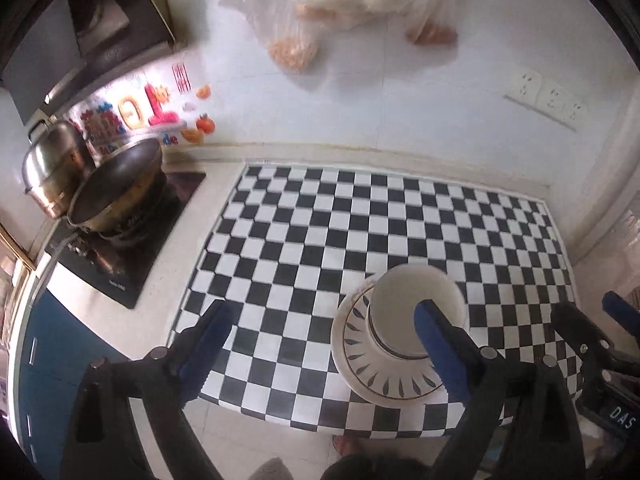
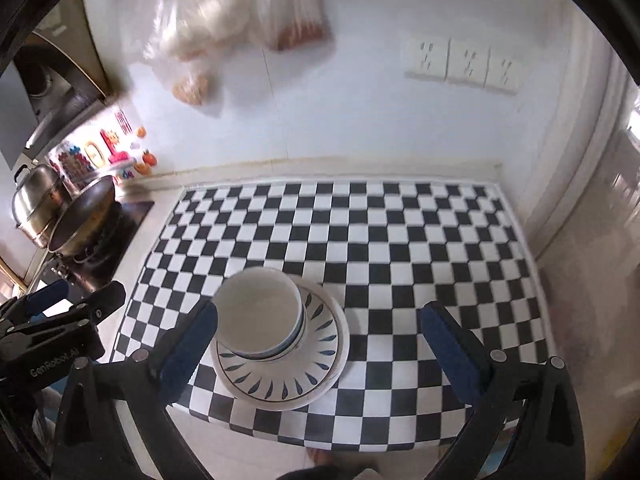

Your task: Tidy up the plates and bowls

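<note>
Right wrist: stacked bowls (image 2: 260, 316) on plates (image 2: 320, 376) near mat's (image 2: 400, 240) front edge.

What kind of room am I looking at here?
Most likely a home kitchen: a wok and steel pot sit on a stove, beside a checkered mat holding stacked dishes.

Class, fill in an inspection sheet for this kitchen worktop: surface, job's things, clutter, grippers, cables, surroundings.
Surface: checkered mat on a pale counter.
Job's things: white bowl stacked on leaf-patterned plate, near the mat's front edge.
Clutter: nothing seen on the mat.
Grippers: left gripper and right gripper both open, jaws empty, above the stack.
Cables: nothing seen.
Surroundings: wok and steel pot on the stove, wall sockets, hanging plastic bags.
</note>
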The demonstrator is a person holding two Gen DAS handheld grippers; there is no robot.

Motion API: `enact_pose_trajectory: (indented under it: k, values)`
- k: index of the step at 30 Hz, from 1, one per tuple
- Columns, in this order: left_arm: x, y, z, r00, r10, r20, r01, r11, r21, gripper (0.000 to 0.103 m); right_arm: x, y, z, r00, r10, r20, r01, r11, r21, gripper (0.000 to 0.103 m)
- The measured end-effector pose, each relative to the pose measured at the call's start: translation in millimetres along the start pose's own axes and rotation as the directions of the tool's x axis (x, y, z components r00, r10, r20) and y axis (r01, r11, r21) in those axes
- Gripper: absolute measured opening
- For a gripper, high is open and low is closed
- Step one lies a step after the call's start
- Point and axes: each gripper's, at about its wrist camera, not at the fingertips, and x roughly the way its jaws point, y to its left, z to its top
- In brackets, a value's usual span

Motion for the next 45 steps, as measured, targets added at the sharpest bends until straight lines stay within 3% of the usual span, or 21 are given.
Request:
enact_pose_trajectory:
  k: [14,27,45]
  values:
    - [-132.5,7.2,-46.6,0.979,0.031,0.200,-0.031,1.000,-0.002,0.097,-133.9,8.8,-42.0,0.985,-0.033,0.171,0.041,0.998,-0.042,0.103]
    - [-224.7,18.2,-126.2,0.972,0.092,0.215,-0.088,0.996,-0.032,0.097,-257.0,17.4,-119.6,0.975,-0.055,0.214,0.062,0.998,-0.028,0.103]
    - [-328.3,75.9,-208.0,0.959,0.021,0.282,-0.025,1.000,0.013,0.097,-397.9,71.6,-212.7,0.955,-0.106,0.278,0.112,0.994,-0.004,0.103]
